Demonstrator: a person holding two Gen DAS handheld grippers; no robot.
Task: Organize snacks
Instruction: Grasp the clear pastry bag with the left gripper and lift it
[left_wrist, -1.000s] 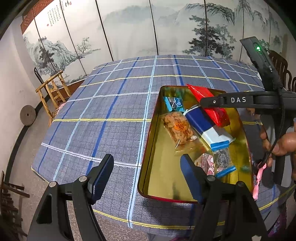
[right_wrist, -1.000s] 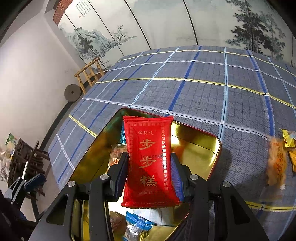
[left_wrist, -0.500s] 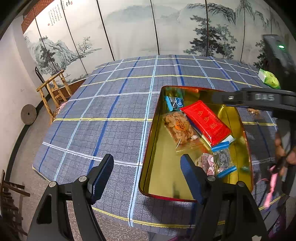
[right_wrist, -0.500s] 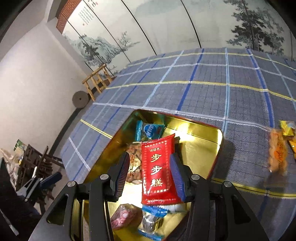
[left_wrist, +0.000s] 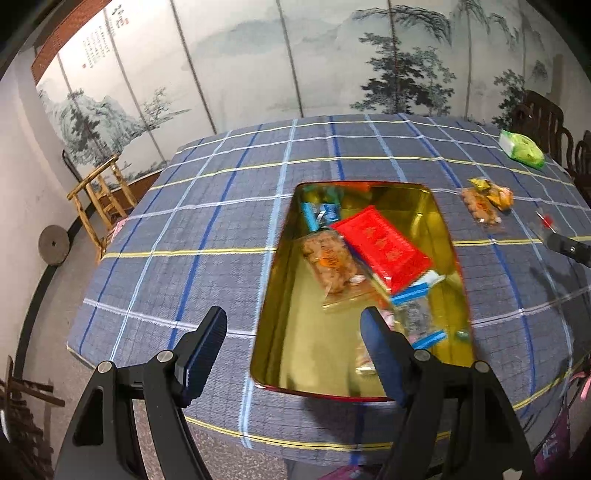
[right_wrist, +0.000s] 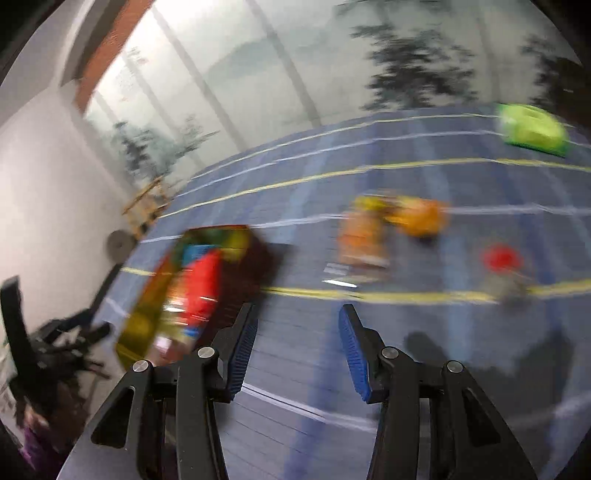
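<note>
Left wrist view: left hand-held gripper (left_wrist: 293, 334) hangs over the near edge of the desk (left_wrist: 207, 221), jaws spread wide, nothing between them. Its right finger overlaps the near end of the gold tin (left_wrist: 448, 236), a red-rimmed rectangular tray on the plaid cloth.

Tin contents, left to right:
- blue-wrapped snack (left_wrist: 319, 214) at 11 o'clock, near the far wall;
- clear pack of brown biscuits (left_wrist: 330, 260) at centre-left;
- red packet (left_wrist: 382, 249) lying diagonally at centre, resting on a blue-and-white wrapper (left_wrist: 417, 288);
- small clear packs with blue ends (left_wrist: 421, 321) at 5 o'clock.

Outside the tin, at 2 o'clock on the cloth: another biscuit pack (left_wrist: 480, 205) touching yellow-orange wrapped snacks (left_wrist: 495, 192). Green packet (left_wrist: 521, 147) farther back, at 1 o'clock.

Right wrist view (heavily blurred): right hand-held gripper (right_wrist: 297, 349) is over bare cloth, to the right of the tin, jaws partly apart and empty. A small red item (right_wrist: 500, 258) lies at 2 o'clock from it; what it is cannot be told.
</note>
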